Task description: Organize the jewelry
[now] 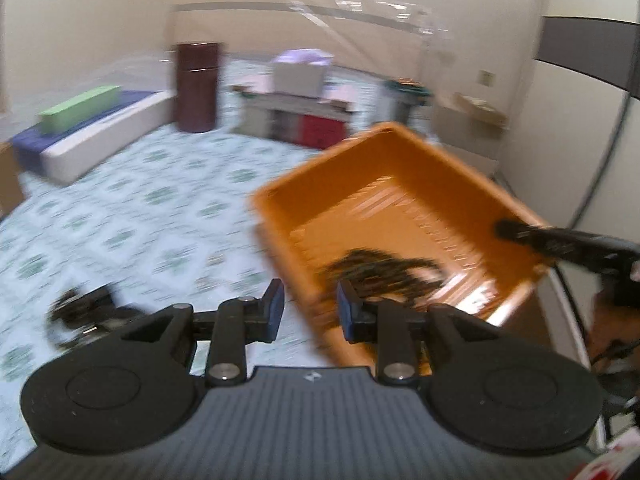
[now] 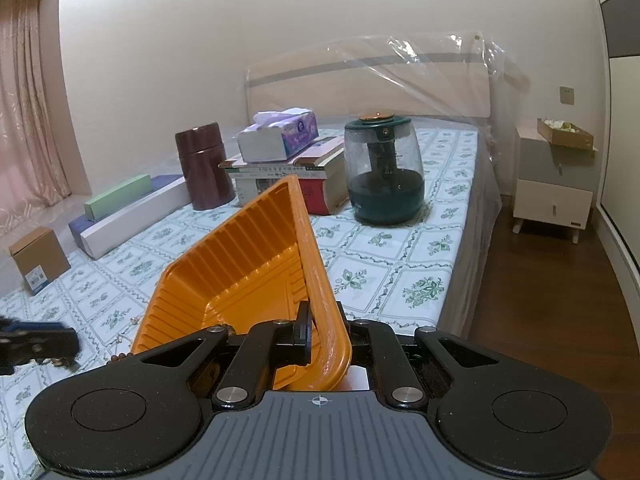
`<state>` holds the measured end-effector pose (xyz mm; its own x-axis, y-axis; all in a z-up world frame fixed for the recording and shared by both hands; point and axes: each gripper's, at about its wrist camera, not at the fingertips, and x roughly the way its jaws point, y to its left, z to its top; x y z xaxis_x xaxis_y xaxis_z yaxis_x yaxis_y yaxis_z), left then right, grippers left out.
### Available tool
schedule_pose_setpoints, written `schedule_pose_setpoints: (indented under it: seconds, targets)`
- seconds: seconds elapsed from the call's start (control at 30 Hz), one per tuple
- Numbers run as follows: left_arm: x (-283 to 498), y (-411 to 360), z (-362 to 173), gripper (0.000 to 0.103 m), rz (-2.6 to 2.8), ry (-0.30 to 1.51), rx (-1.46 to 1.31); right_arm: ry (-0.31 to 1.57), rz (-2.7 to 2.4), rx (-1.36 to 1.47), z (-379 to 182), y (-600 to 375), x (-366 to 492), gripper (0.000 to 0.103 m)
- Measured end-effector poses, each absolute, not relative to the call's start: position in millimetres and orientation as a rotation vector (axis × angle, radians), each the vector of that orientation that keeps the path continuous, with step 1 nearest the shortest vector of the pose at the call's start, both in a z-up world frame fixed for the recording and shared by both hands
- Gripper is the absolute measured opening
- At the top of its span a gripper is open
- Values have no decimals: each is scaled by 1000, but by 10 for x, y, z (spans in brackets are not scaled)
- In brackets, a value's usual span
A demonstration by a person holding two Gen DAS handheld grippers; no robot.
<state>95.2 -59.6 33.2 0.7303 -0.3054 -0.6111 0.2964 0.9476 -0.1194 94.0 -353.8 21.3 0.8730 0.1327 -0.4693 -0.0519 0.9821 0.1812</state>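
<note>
An orange plastic tray (image 2: 240, 264) is tilted up off the patterned bed sheet. My right gripper (image 2: 324, 336) is shut on the tray's near rim and holds it; it also shows at the right of the left wrist view (image 1: 560, 240). In the blurred left wrist view the tray (image 1: 404, 184) holds a dark beaded necklace (image 1: 380, 272). My left gripper (image 1: 310, 308) is open and empty, just in front of the tray's near corner. More dark jewelry (image 1: 80, 312) lies on the sheet to the left. Brown beads (image 2: 120, 357) show beside the tray.
At the back of the bed stand a maroon canister (image 2: 204, 166), a tissue box (image 2: 280, 134) on stacked books, and a green humidifier (image 2: 382, 170). A green box (image 2: 116, 196) on a long white box and a cardboard box (image 2: 38, 260) lie left. A nightstand (image 2: 554, 184) stands right of the bed edge.
</note>
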Motion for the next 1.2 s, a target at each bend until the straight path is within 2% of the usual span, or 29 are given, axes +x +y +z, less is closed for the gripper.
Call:
schedule_pose_setpoints:
  seconds: [0.37,0.47,0.57,0.7,0.8,0.97,1.03,1.2]
  targets:
    - [868,274,0,32,-42,718,-55,504,94,163,223,-3524,945,9]
    - [924,316,-59,41,-13,707,-59,504,94,163,223,-3527,943,9]
    - [990,333,-114,45,-10,709,-78,504,92,160,221,-3525,948,9]
    - [1094,272,-170,61,-3,700,-111,508,85,156,201,-3529,956,9]
    - [1223,192,-212,70,24,710,-135,512,83,152,189,-3533,960,9]
    - [1480,77,-322,70,161,748,-155,521,77,146,164,-3545,975,9]
    - [1545,73,-384,67,211,769,-145,524,74,147,153,-3547,976,9]
    - [1388,197,-379,67,225,741,-174,528,71,150,142,-3564,974,9]
